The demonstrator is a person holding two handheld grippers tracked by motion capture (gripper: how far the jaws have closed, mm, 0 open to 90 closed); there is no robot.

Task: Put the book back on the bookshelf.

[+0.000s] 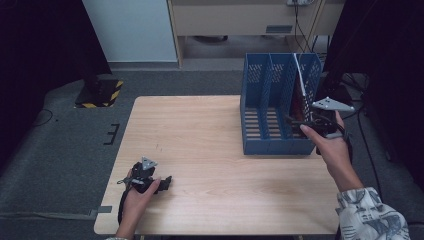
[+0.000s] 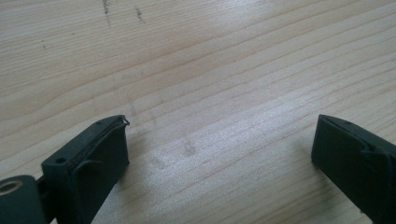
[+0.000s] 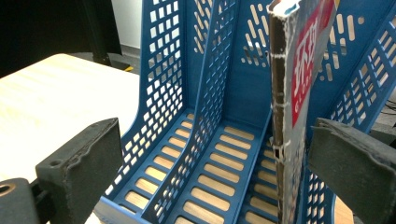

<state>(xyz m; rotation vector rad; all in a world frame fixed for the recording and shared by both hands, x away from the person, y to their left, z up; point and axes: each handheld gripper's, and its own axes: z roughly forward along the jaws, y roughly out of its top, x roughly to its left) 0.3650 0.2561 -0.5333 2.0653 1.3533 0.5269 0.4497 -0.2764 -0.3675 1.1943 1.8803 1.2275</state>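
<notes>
A blue three-slot file rack (image 1: pixel 270 145) stands on the right half of the wooden table (image 1: pixel 200 125). A thin book with a red-and-white cover (image 1: pixel 301 95) stands upright in the rack's rightmost slot. My right gripper (image 1: pixel 306 122) is held at the rack's open front, level with that slot. In the right gripper view the jaws of the right gripper (image 3: pixel 215 140) stand wide apart, and the book (image 3: pixel 299 93) rises just inside the right-hand jaw, with no pad pressing on it. My left gripper (image 1: pixel 162 182) rests near the table's front left, open over bare wood (image 2: pixel 210 70), with nothing between its fingers (image 2: pixel 100 149).
The rack's left and middle slots (image 3: pixel 205 154) hold nothing. A stand base with black-and-yellow stripes (image 1: pixel 100 92) sits on the grey floor beyond the table's back left corner. Cables (image 1: pixel 360 85) lie on the floor to the right of the rack.
</notes>
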